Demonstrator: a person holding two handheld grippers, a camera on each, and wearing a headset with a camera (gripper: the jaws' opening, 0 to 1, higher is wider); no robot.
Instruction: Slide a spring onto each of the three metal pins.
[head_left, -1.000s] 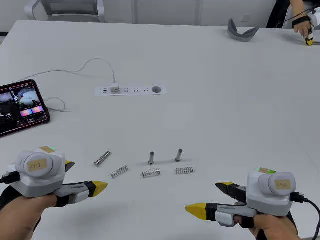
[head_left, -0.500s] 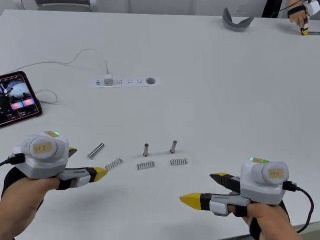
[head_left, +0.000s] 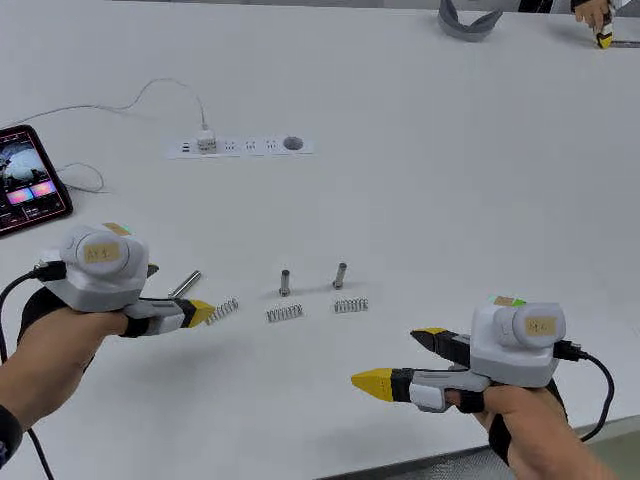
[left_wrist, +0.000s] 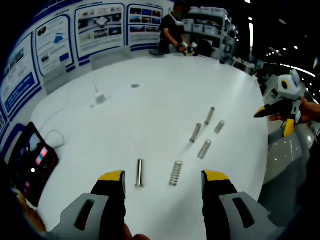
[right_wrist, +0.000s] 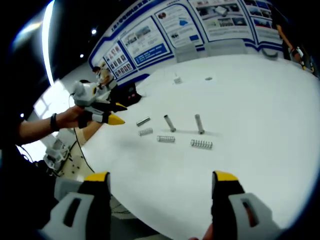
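- The left gripper (head_left: 178, 292) has come forward since a second ago. Its yellow tip, then well short of the left spring (head_left: 222, 310), now sits just beside it; whether they touch I cannot tell.
- Its jaws are spread and hold nothing. In the left gripper view the lying pin (left_wrist: 139, 173) and the left spring lie just ahead, between the two jaws.
- The hand holds this gripper low over the table (head_left: 420, 200), jaws pointing right.
- The middle spring (head_left: 284, 313) and the right spring (head_left: 350, 305) lie where they were, each just in front of an upright pin: the middle pin (head_left: 285, 282) and the right pin (head_left: 340, 275).
- The right gripper (head_left: 400, 360) points left near the table's front edge, jaws apart and empty, well apart from the springs, much as before.
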